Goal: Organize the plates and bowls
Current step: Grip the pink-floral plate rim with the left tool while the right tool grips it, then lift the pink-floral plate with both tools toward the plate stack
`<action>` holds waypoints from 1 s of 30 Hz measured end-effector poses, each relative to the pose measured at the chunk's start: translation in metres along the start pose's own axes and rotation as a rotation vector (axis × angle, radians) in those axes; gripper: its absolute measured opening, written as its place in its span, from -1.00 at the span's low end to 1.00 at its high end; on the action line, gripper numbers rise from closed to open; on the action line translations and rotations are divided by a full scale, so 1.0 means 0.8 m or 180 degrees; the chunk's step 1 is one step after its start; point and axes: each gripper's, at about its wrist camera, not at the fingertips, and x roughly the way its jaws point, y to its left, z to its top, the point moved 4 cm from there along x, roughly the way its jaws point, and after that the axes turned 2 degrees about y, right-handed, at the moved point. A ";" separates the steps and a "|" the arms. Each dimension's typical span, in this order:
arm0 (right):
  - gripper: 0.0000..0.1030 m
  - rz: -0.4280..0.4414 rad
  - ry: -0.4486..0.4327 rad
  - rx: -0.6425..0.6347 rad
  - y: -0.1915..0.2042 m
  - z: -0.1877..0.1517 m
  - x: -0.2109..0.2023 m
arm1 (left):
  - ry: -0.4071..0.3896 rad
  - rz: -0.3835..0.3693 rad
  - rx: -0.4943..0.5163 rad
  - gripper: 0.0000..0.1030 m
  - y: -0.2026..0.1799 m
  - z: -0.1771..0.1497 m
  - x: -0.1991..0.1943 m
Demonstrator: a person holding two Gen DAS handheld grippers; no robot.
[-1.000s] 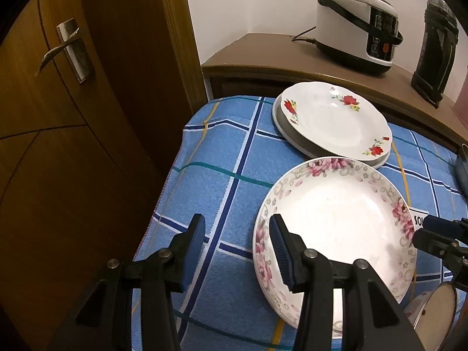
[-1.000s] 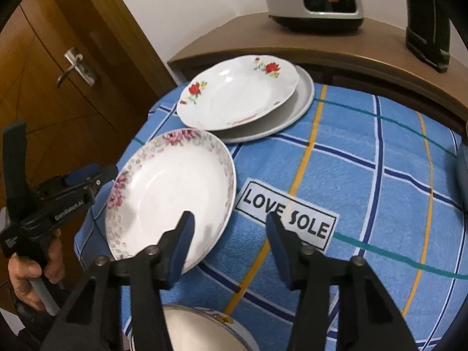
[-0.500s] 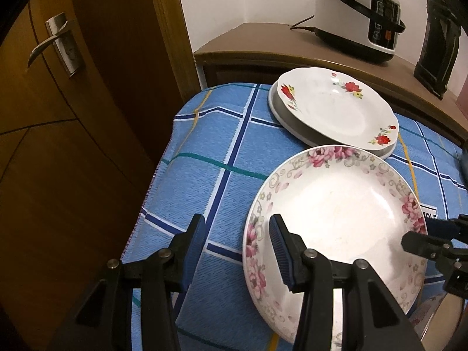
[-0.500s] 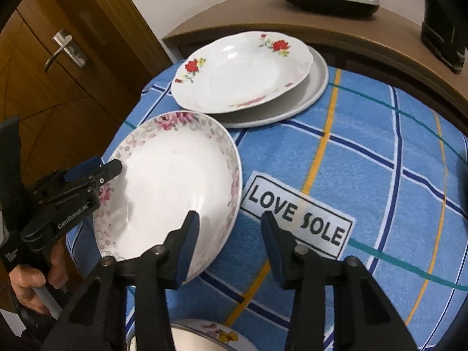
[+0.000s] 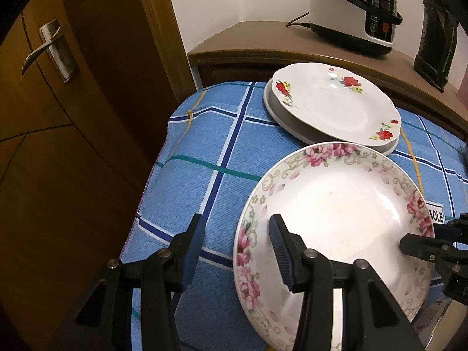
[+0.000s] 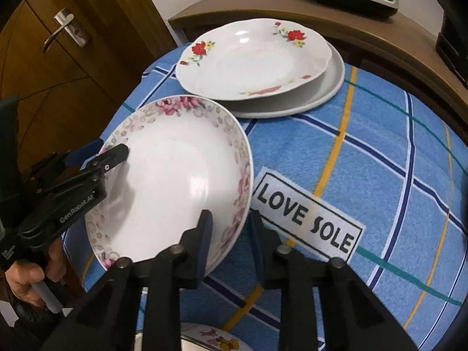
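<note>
The round white ceramic plate with a pink floral rim (image 6: 175, 175) is held tilted above the blue checked cloth (image 6: 380, 146) that covers the counter, its left edge raised and its right edge low beside the "LOVE SOLE" label (image 6: 307, 219). Just behind it, a white plate with red flowers (image 6: 251, 61) is stacked on a plain grey-white plate (image 6: 333, 84).

The left gripper (image 5: 234, 242) is spread across the plate's left rim, one finger over the well and the other outside the edge; whether the pads press cannot be told. The right gripper (image 6: 229, 228) is closing, with the right rim between its fingers.

The plate is judged stiff, moderately heavy, glazed and slippery, and breakable if dropped or knocked against the stack. The rim is the only part thin enough to be pinched, so two opposite holds seem wise.

Being round, the plate has no long axis; its open face is turned upward and towards the right.
</note>
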 end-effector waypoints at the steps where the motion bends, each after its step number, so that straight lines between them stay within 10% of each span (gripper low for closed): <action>1: -0.62 0.0012 0.0005 -0.0004 0.002 0.001 0.001 | 0.0001 -0.0002 0.0004 -0.05 -0.001 0.000 0.000; 27: -0.68 -0.0057 -0.0076 -0.0197 0.023 -0.010 -0.013 | -0.0189 -0.0170 0.0017 -0.24 -0.010 -0.003 -0.023; 30: -0.69 -0.0044 -0.0116 -0.0204 0.026 -0.011 -0.019 | -0.0171 -0.0642 0.0031 -0.64 -0.021 0.001 -0.036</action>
